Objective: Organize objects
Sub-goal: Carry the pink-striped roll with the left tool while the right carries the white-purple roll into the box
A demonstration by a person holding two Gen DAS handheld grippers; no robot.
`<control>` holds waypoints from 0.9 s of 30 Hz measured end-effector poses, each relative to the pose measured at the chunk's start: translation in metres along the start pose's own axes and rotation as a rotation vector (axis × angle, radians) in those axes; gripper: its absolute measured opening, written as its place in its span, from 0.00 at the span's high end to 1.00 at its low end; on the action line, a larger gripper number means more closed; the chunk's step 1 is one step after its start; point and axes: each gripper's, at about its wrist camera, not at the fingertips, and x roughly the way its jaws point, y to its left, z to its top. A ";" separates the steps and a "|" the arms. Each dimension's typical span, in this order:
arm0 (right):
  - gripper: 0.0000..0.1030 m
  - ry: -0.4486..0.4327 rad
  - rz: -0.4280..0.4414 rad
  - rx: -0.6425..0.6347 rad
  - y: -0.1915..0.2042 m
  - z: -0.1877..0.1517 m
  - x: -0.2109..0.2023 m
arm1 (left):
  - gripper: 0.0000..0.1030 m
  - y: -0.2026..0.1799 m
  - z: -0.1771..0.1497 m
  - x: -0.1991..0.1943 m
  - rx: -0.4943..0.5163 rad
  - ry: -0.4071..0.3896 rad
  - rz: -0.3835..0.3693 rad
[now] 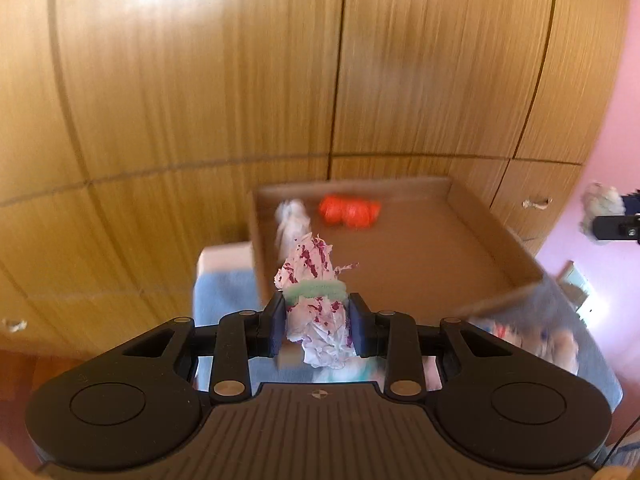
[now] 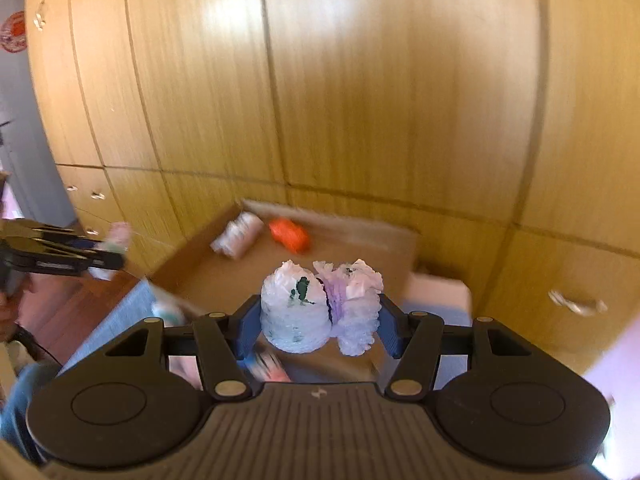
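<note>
So, starting on the left: the left gripper (image 1: 318,322) has its jaws clamped on a crumpled white plastic bag with purple print (image 1: 314,280), tied off by a pale green band, long axis pointing up and away from the jaws. From that wrist view the open cardboard box (image 1: 496,236) sits at roughly 12 to 1 o'clock past the fingertips, low down in front of the wooden wardrobe doors (image 1: 200,80), with its near wall running across the approach. Inside it already, near the back: a white rolled bag (image 1: 292,220) and an orange bag bundle (image 1: 349,210), side by side near the far-left corner, so most of the box floor looks free. Moving right, the right gripper (image 2: 318,322) is squeezing two bunched bags at once, a white bag with green print (image 2: 294,312) on the left and a white-and-lilac bag (image 2: 358,308) on the right, pressed together between the pads. From here the box lies around 11 to 12 o'clock, and the left gripper shows way over at 9 o'clock. Neither hand looks clearly nearer, tbh; both hang above and short of the box. Something blue and a few blurry items sit under the grippers, too smeared to name. My guess is the near wall is the only thing to clear.
</note>
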 end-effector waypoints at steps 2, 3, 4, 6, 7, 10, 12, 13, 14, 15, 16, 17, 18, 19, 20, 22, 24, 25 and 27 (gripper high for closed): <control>0.47 0.005 0.013 -0.029 0.008 0.017 0.016 | 0.62 -0.002 0.017 0.014 0.014 0.018 -0.024; 0.47 0.008 0.021 -0.046 0.012 0.024 0.024 | 0.62 -0.002 0.024 0.020 0.021 0.026 -0.032; 0.47 0.011 0.030 -0.061 0.015 0.029 0.032 | 0.62 -0.001 0.030 0.028 0.025 0.038 -0.042; 0.46 0.027 0.047 -0.096 0.021 0.038 0.051 | 0.62 0.001 0.040 0.044 0.025 0.072 -0.067; 0.46 0.038 0.054 -0.114 0.024 0.042 0.061 | 0.62 0.001 0.042 0.050 0.027 0.087 -0.071; 0.46 0.078 0.067 -0.170 0.029 0.046 0.094 | 0.62 0.004 0.043 0.076 0.012 0.146 -0.084; 0.46 0.116 0.076 -0.191 0.031 0.044 0.117 | 0.62 0.007 0.040 0.091 -0.015 0.185 -0.105; 0.46 0.131 0.080 -0.207 0.032 0.041 0.127 | 0.62 0.008 0.039 0.098 -0.025 0.202 -0.113; 0.46 0.146 0.084 -0.224 0.033 0.038 0.136 | 0.62 0.010 0.037 0.105 -0.035 0.216 -0.115; 0.46 0.162 0.090 -0.244 0.034 0.035 0.147 | 0.62 0.011 0.037 0.111 -0.041 0.228 -0.114; 0.46 0.176 0.095 -0.264 0.036 0.031 0.156 | 0.62 0.014 0.034 0.117 -0.050 0.242 -0.113; 0.46 0.191 0.102 -0.284 0.038 0.027 0.165 | 0.62 0.016 0.033 0.123 -0.061 0.251 -0.111; 0.46 0.203 0.106 -0.303 0.040 0.025 0.173 | 0.62 0.018 0.033 0.128 -0.068 0.257 -0.106; 0.46 0.214 0.107 -0.321 0.042 0.023 0.184 | 0.62 0.020 0.033 0.134 -0.072 0.261 -0.100; 0.46 0.227 0.111 -0.334 0.044 0.019 0.192 | 0.62 0.022 0.033 0.140 -0.076 0.264 -0.095; 0.46 0.248 0.114 -0.344 0.044 0.016 0.209 | 0.62 0.025 0.034 0.149 -0.082 0.267 -0.080; 0.46 0.267 0.107 -0.352 0.045 0.017 0.228 | 0.62 0.024 0.035 0.158 -0.074 0.263 -0.052; 0.46 0.274 0.099 -0.361 0.045 0.021 0.237 | 0.62 0.024 0.036 0.161 -0.079 0.266 -0.042; 0.46 0.283 0.088 -0.371 0.044 0.019 0.247 | 0.62 0.027 0.037 0.169 -0.102 0.264 -0.031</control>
